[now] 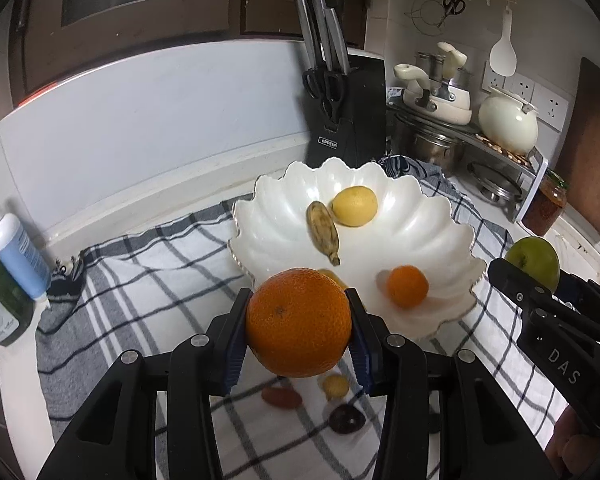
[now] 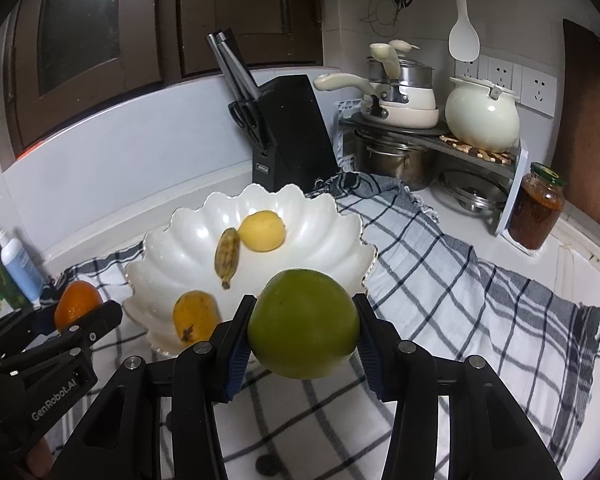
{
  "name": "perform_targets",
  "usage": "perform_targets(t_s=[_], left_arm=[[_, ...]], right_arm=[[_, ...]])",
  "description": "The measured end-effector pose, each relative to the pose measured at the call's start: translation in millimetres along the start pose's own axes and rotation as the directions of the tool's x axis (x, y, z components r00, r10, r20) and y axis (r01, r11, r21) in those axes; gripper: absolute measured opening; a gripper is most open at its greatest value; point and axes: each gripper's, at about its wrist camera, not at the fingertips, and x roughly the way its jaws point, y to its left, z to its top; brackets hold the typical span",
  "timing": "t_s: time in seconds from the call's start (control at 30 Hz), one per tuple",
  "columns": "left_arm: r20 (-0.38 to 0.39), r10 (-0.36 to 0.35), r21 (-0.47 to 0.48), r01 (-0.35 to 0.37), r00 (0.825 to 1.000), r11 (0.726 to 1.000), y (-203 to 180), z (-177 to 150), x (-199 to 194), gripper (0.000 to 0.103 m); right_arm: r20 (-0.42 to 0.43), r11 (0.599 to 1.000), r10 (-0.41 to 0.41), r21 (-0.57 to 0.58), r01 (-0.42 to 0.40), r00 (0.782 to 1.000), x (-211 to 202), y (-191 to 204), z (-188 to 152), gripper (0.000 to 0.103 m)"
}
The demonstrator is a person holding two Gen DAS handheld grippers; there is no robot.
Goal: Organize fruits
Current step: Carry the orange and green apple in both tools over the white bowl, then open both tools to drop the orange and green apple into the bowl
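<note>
My left gripper (image 1: 298, 320) is shut on a large orange (image 1: 299, 322) and holds it above the checked cloth, just before the white scalloped bowl (image 1: 432, 200). My right gripper (image 2: 303, 326) is shut on a green apple (image 2: 303, 323), held near the bowl's (image 2: 180, 236) right front rim. The bowl holds a lemon (image 1: 355, 205), a small spotted banana (image 1: 323, 231) and a small tangerine (image 1: 407, 286). The right wrist view shows the lemon (image 2: 261, 230), the banana (image 2: 227, 251) and a yellow-orange fruit (image 2: 195, 315). Several small fruits (image 1: 335, 386) lie on the cloth under the orange.
A black knife block (image 1: 346, 116) stands behind the bowl. A rack with pots and a white kettle (image 1: 508, 122) fills the back right corner. A jar of red sauce (image 2: 537, 212) stands at the right. Bottles (image 1: 14, 248) stand at the left edge.
</note>
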Motion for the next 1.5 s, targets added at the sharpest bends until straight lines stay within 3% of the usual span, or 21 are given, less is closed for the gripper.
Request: perform_targets(t_s=[0.47,1.27,1.37,1.43,1.5], left_arm=[[-0.006,0.022,0.002,-0.022,1.000,1.000,0,27,36,0.044],[-0.087,0.019,-0.008,-0.020,0.996,1.000,7,30,84,0.045],[-0.094,0.017,-0.011,-0.019,0.995,1.000,8,28,84,0.050],[-0.076,0.031,-0.006,-0.032,0.997,0.999,7,28,80,0.066],[-0.062,0.036,-0.007,-0.037,0.997,0.999,8,30,74,0.068]], right_arm=[[-0.016,1.000,-0.002,0.001,0.002,1.000,38,-7,20,0.048],[-0.087,1.000,-0.014,-0.017,0.013,0.996,82,1,23,0.049],[-0.070,0.999,-0.033,-0.015,0.032,0.997,79,-1,23,0.062],[-0.053,0.999,-0.043,-0.009,0.043,0.998,75,-2,24,0.076],[-0.037,0.999,-0.053,-0.005,0.053,0.998,70,-3,25,0.076]])
